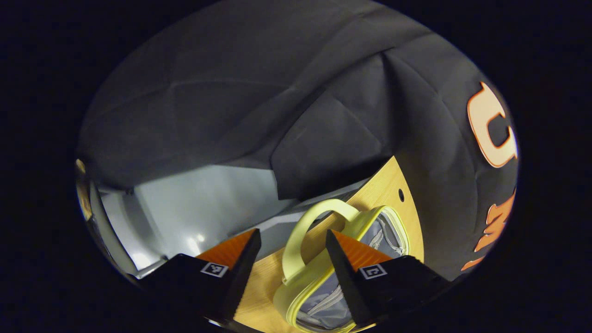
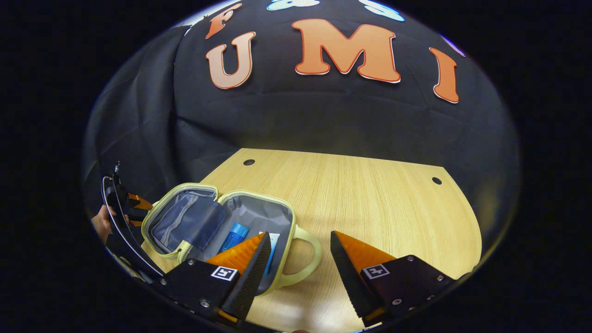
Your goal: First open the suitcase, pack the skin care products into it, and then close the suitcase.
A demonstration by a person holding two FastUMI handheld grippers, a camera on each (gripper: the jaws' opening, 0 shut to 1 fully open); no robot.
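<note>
1. A pale wooden table (image 2: 370, 194) fills the middle of the right gripper view, with the black cloth wall (image 2: 323, 120) of the booth rising behind it.

2. The suitcase (image 2: 222, 222), a small yellow-green zip case with a grey lining, lies open and flat on the table. Its lid half (image 2: 185, 222) is folded out away from the right gripper, and the base half lies next to it with a loop handle (image 2: 307, 256) pointing toward the table's middle. In the left gripper view the same suitcase (image 1: 323, 286) lies just below and ahead of the fingers, handle (image 1: 305, 231) uppermost.

3. Inside the base half lie a blue tube (image 2: 233, 236) and a white product (image 2: 274, 240), its shape mostly hidden by a finger.

4. The right gripper (image 2: 296, 259) hangs over the table with its jaws apart and nothing between them. The suitcase lies forward and to its left, the handle nearest it.

5. The left gripper (image 1: 291, 254) also has its jaws apart and empty. Seen far off in the right gripper view, this left gripper (image 2: 125, 203) sits just beyond the lid's outer edge. By my judgement it is the better placed to lift the lid over and close the case.
</note>
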